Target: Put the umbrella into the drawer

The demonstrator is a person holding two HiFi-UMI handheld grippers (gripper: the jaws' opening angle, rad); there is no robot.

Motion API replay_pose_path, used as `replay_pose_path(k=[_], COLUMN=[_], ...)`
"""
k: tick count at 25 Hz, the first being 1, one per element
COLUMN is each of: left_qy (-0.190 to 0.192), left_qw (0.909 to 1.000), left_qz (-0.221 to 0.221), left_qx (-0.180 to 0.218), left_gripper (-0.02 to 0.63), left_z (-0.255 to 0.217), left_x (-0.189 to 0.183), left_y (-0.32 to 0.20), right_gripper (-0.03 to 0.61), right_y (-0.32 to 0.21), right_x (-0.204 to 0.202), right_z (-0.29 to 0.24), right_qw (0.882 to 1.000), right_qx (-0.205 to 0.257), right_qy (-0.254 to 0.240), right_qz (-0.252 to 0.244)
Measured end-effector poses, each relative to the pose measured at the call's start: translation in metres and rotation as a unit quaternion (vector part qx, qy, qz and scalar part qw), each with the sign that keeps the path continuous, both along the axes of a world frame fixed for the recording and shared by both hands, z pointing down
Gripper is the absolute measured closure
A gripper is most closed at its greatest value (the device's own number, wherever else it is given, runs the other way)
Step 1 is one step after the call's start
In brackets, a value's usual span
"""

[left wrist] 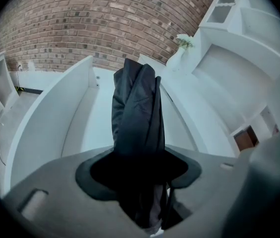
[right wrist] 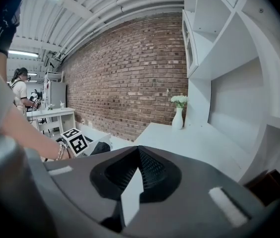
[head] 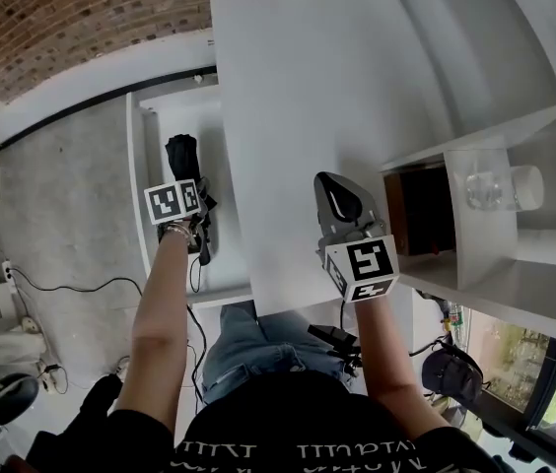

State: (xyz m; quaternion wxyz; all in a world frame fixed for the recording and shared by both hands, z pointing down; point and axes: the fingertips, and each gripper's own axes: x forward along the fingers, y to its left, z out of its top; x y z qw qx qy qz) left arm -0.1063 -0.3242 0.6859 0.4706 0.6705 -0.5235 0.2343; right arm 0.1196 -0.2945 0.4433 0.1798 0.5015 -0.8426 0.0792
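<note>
Folded black umbrella [left wrist: 137,108] pinched between part-open left fingers [left wrist: 93,175], sticking out ahead of them over open white drawer [left wrist: 50,128]. Empty right fingers [right wrist: 122,170] pressed together, hovering above white worktop [right wrist: 179,138], well apart from umbrella.

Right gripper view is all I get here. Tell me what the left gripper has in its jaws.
Observer: The left gripper is shut on a folded black umbrella, gripped partway along, with its end sticking out past the jaws.
Operator: Now give me its place relative to the drawer.
Observer: In the head view the umbrella hangs over the open white drawer, lying roughly along the drawer's length. I cannot tell whether it touches the bottom.
</note>
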Motion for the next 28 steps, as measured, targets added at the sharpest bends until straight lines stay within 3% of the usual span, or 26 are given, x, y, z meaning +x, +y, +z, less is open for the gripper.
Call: replay_pose_path(k=[16, 23, 28], left_qy=[-0.020, -0.030, -0.013], left_qw=[0.9963, 0.9959, 0.9964], left_qz=[-0.015, -0.017, -0.024], left_qx=[-0.083, -0.084, -0.081], left_gripper=[0.371, 0.357, 0.239], left_z=[0.066, 0.070, 0.061], left_x=[0.002, 0.003, 0.007], left_y=[-0.012, -0.012, -0.011], right_gripper=[0.569, 0.569, 0.569], right_y=[-0.006, 0.003, 0.006], right_x=[-0.001, -0.002, -0.005], right_z=[0.041, 0.045, 0.040], right_qw=[0.999, 0.999, 0.999], right_qx=[-0.048, -0.053, -0.050], right_qy=[0.002, 0.005, 0.003], right_qz=[0.004, -0.003, -0.006])
